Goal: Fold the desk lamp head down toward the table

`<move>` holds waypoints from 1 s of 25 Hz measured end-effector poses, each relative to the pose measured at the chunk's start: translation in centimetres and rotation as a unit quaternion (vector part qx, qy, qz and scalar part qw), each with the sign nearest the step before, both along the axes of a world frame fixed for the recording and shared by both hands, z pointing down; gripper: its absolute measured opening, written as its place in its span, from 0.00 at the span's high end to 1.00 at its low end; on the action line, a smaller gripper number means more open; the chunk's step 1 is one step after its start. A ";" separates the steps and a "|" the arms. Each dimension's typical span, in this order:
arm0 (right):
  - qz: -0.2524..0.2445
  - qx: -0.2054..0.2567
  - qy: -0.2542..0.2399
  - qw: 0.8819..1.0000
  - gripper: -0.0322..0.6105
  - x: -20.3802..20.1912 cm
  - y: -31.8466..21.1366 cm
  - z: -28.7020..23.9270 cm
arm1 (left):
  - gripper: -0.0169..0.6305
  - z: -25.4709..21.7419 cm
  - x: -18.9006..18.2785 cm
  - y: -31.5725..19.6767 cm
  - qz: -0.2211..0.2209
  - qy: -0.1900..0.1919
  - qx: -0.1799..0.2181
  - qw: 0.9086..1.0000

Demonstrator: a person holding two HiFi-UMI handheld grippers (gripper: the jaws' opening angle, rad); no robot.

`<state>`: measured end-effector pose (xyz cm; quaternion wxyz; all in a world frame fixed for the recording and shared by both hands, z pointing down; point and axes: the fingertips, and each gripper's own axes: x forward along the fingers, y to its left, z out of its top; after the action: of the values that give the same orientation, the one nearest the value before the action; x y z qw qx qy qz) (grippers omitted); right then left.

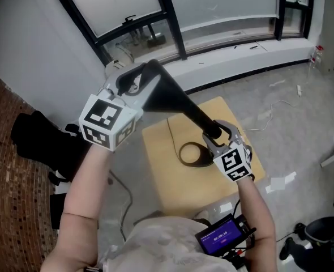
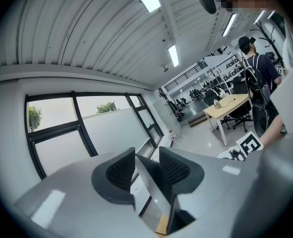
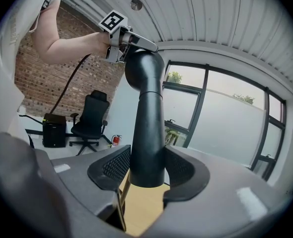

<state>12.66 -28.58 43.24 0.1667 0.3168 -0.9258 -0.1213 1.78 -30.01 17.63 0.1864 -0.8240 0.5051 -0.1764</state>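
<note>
Well above the small wooden table (image 1: 167, 177), the lamp head (image 1: 166, 94) sits in the left gripper (image 1: 134, 83). The lamp's ring base (image 1: 192, 153) rests on the tabletop below. The black stem (image 1: 196, 118) is the lamp's long axis; in the head view it climbs from that base up and to the left, ending at the joint where the flat head begins. The head spreads out from the joint as a dark wedge, raised rather than folded.

The left hand is the one on the head, so the fold appears to fall to it: the panel would swing about the joint at the top of the stem, down toward the table. The right gripper (image 1: 217, 136) sits much lower, just above the base, and looks placed to brace the lamp against that swing.

In the left gripper view, the thin panel stands edge-on and tilted between the fingers (image 2: 174, 168). It spans the narrow gap, and both ribbed pads appear to bear on it. In the right gripper view, the fingers (image 3: 117, 167) are clamped on the round stem, one pad on each side, with the tabletop showing beneath. The head is not yet lowered, and the task looks barely begun.
</note>
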 end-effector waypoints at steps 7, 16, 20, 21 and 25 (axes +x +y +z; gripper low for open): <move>0.001 -0.007 0.018 1.000 0.59 0.2 -0.3 0.0 | 0.74 0.2 -0.3 -0.3 0.008 0.018 -0.004 1.000; 0.011 -0.016 0.047 0.999 0.59 0.9 -0.1 0.6 | 0.73 1.0 -0.4 -0.1 0.030 0.050 0.005 0.998; 0.012 -0.013 0.065 0.998 0.60 0.4 -0.3 0.4 | 0.74 1.3 -2.1 -0.3 0.030 0.074 0.005 0.997; 0.011 -0.014 0.069 0.997 0.59 0.3 -0.3 0.3 | 0.73 1.4 -2.4 -0.4 0.032 0.079 0.005 0.996; 0.017 -0.020 0.094 0.995 0.59 0.9 -0.2 0.5 | 0.73 2.1 -2.8 -0.5 0.040 0.106 0.004 0.994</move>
<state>13.60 -28.74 43.78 0.2608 0.3164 -0.9028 -0.1295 -1.00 -30.46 19.76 0.1425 -0.8569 0.4892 -0.0783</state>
